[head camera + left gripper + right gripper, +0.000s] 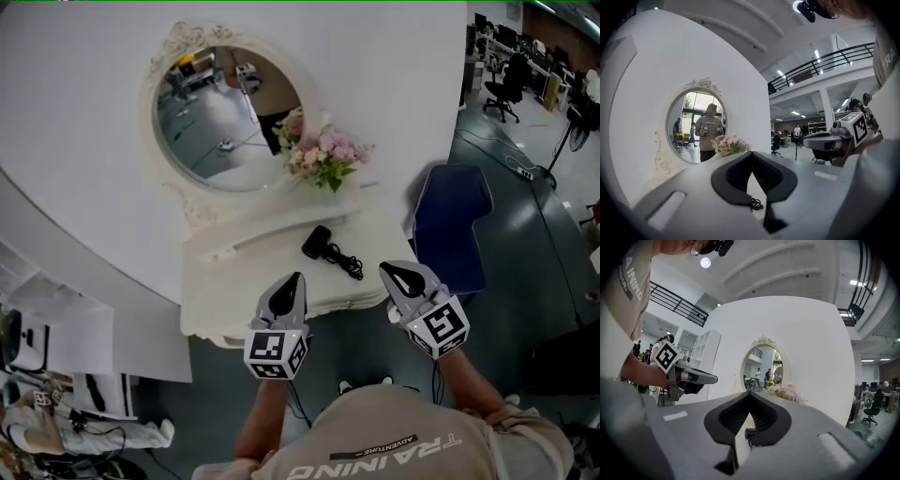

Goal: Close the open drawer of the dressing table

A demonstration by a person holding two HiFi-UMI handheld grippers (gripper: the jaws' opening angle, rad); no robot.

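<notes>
Standing at a white dressing table (244,291), a person holds two grippers over its near edge. The left gripper (297,279) has its jaws together with nothing between them. The right gripper (387,271) is the same, tips meeting and empty. Both point away from the person toward the far wall.

The drawer belongs to the table's near front. From above, that front is hidden by the tabletop's overhang and the grippers, so I cannot tell how far out the drawer stands.

The likely risks are these. A push on only one side could skew the drawer so that it jams. A hard shove could jolt the table and shake the flowers (323,155) standing at the far right beside the mirror (225,122). A black hair dryer (317,241) lies in the middle of the tabletop. Its coiled cord (349,264) trails toward the near edge between the grippers. If the cord slipped over that edge it could be trapped in the closing drawer.

The tabletop is smooth and cream white, with a low raised ledge along the far side under the oval, scroll-framed mirror. Behind the table curves a tall white wall (94,141). A dark blue chair (450,225) stands just right of the table on a dark grey floor (525,244). At the far right is an open office with desks and black swivel chairs (506,84). People appear in the mirror's reflection.
</notes>
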